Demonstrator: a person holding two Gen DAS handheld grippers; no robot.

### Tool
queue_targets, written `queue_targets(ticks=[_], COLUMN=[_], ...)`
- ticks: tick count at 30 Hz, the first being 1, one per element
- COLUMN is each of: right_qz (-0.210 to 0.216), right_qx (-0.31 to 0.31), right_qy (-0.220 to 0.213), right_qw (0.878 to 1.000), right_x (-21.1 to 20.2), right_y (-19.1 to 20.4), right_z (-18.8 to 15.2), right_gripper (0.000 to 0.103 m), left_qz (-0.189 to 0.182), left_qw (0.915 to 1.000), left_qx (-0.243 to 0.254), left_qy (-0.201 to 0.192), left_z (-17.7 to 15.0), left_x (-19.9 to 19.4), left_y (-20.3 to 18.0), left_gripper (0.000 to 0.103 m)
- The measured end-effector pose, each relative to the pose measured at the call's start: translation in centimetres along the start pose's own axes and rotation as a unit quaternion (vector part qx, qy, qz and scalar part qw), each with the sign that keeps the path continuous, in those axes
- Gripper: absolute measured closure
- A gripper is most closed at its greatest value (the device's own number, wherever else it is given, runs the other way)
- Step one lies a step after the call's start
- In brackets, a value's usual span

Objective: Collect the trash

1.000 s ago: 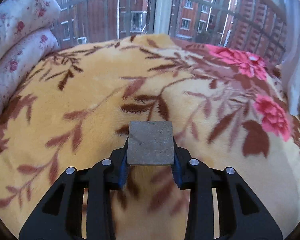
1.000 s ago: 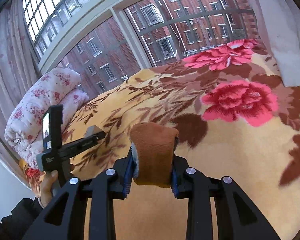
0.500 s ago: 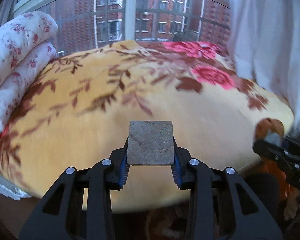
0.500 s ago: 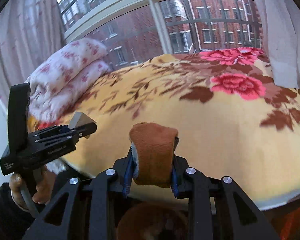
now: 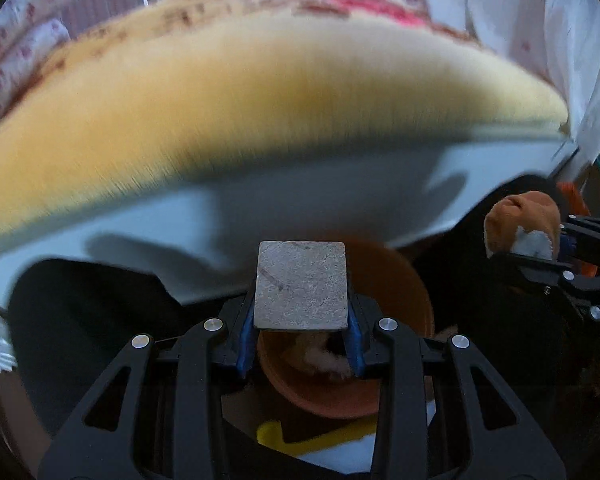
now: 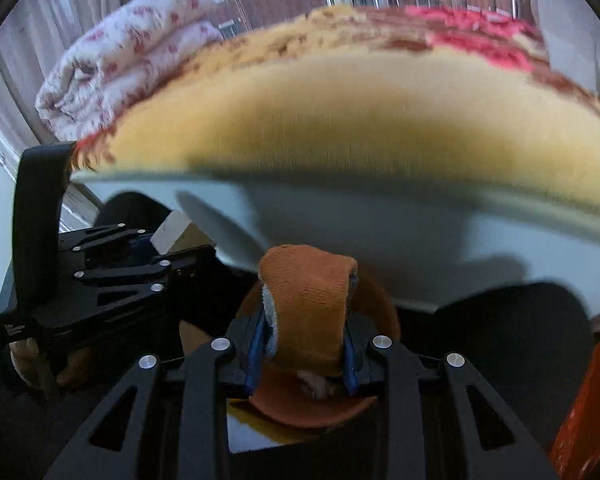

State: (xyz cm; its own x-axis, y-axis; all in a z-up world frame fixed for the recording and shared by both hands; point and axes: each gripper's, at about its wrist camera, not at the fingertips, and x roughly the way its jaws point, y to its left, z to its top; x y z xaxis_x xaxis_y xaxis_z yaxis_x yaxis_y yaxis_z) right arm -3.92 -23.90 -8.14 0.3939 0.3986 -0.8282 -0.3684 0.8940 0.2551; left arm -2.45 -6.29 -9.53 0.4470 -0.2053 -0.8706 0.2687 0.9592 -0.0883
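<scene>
Trash is in both claws: the left gripper (image 5: pixel 301 344) is clamped on a flat grey-brown square of cardboard (image 5: pixel 301 285), and the right gripper (image 6: pixel 305 354) is clamped on a folded orange-brown scrap of cloth (image 6: pixel 306 304) with a pale fuzzy underside. Both views are heavily blurred, so fine detail is unreliable. In the left wrist view an orange bin (image 5: pixel 396 284) lies directly behind and below the cardboard, its rim showing from about 2 o'clock round to 6 o'clock of the square, with some pale scraps already inside. The right gripper (image 5: pixel 556 264) and its cloth (image 5: pixel 522 224) sit off at 3 o'clock of that view, beside the bin, not over it. In the right wrist view the bin (image 6: pixel 376 300) shows around the cloth, and the left gripper (image 6: pixel 152 256) is at 9 o'clock. The bed with its yellow floral blanket (image 6: pixel 340 100) fills the 12 o'clock half.

The step looks like dropping both pieces in. Best done by settling each claw squarely above the bin mouth before opening, one at a time, since the flat cardboard could glide sideways and the cloth may cling to the pads.
</scene>
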Motion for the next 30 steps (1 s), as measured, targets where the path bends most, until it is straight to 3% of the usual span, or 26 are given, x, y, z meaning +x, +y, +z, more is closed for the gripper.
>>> queue_targets(ticks=[4,11,13,14,15,16,18,30], right_qz=[0.004,0.006,0.008,0.007,0.006,0.000,-0.008,-0.028], right_qx=[0.011,0.017,0.018,0.018,0.018,0.019,0.025,0.058], right_qy=[0.025,0.038,0.040,0.042,0.045,0.044,0.036,0.003], right_qw=[1.000,0.999,0.999,0.999,0.999,0.999,0.999,0.998], right_x=[1.7,2.5,2.6,2.7,2.8,2.8,2.5,0.1], right_y=[-0.1,-0.5,-0.6,-0.6,-0.7,-0.7,-1.0,-2.9], right_z=[-0.5,-0.3,-0.3,-0.3,-0.3,-0.3,-0.2,0.1], right_gripper=[0.072,0.071,0.066,0.057,0.035,0.028,0.026,0.024], left_qz=[-0.008,-0.003,-0.002,-0.002,-0.001,0.002,0.015,0.023], left_qw=[0.9997,0.9997,0.9997,0.9996,0.9995,0.9993,0.9992,0.9995], left_qx=[-0.003,0.002,0.003,0.004,0.004,0.004,0.000,-0.003], left_qy=[0.023,0.023,0.025,0.028,0.031,0.038,0.036,0.020], left_z=[-0.5,-0.6,-0.3,-0.4,-0.4,-0.4,-0.4,-0.1], left_x=[1.3,1.5,1.7,1.8,1.9,2.1,2.1,0.7], left_y=[0.2,0.4,0.2,0.0,0.0,0.0,0.2,0.5], left_gripper=[0.069,0.069,0.069,0.068,0.061,0.034,0.013,0.013])
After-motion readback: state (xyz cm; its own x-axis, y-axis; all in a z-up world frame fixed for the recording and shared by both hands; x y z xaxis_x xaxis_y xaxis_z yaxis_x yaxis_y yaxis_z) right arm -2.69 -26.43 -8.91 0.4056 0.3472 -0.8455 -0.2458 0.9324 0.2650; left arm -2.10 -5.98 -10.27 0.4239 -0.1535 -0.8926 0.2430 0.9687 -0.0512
